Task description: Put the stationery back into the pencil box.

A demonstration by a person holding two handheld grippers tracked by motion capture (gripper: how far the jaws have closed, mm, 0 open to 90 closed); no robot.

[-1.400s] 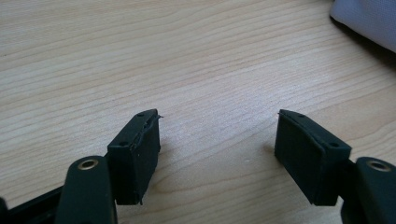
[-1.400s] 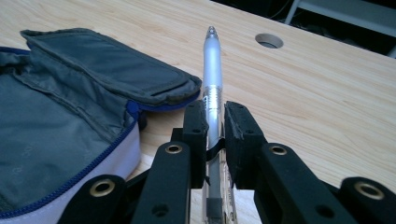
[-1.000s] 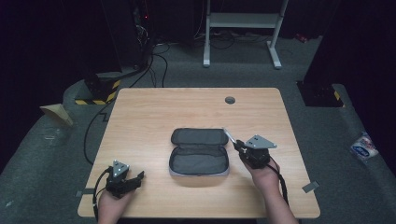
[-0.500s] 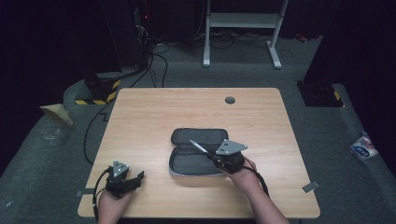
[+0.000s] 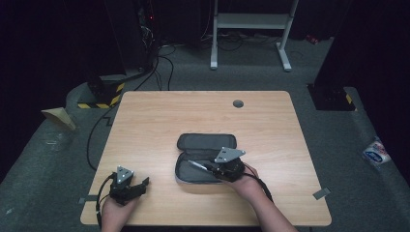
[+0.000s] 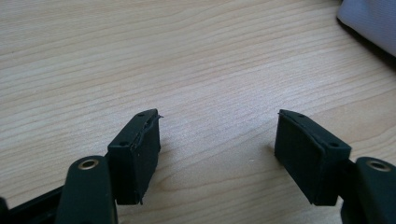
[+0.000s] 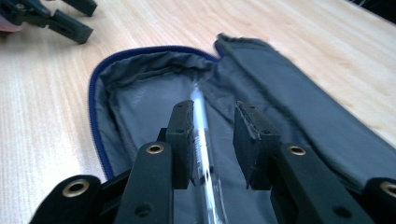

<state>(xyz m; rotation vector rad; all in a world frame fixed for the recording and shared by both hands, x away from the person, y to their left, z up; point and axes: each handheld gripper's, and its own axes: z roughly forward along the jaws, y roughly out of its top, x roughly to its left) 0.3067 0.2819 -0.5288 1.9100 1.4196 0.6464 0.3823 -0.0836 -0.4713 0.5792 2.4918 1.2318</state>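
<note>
A: While the wooden table [image 5: 159, 125] takes up most of the high view, what lies on it?

B: A grey pencil case [image 5: 205, 157], unzipped and spread flat, sits a little toward the near edge, right of centre. Its lid half lies on the far side and its tray half on the near side. In the right gripper view the blue zip edge runs around the grey lining.

A: And the hands?

B: The right gripper [image 5: 205, 166] hangs over the tray half of the case, with the hand behind it at the near right corner of the case. The left gripper [image 5: 142, 183] rests near the front left corner of the table, well apart from the case.

A: How do the jaws stand?

B: The right jaws have just been opening. A clear pen [image 7: 201, 135] lies between them, pointing into the case. It sits against the left pad while a gap shows beside the right pad, so they are no longer clamped on it. The left jaws stand wide apart over bare wood, nothing between them.

A: Where does the pen sit?

B: Inside the tray half, on the grey lining.
</note>
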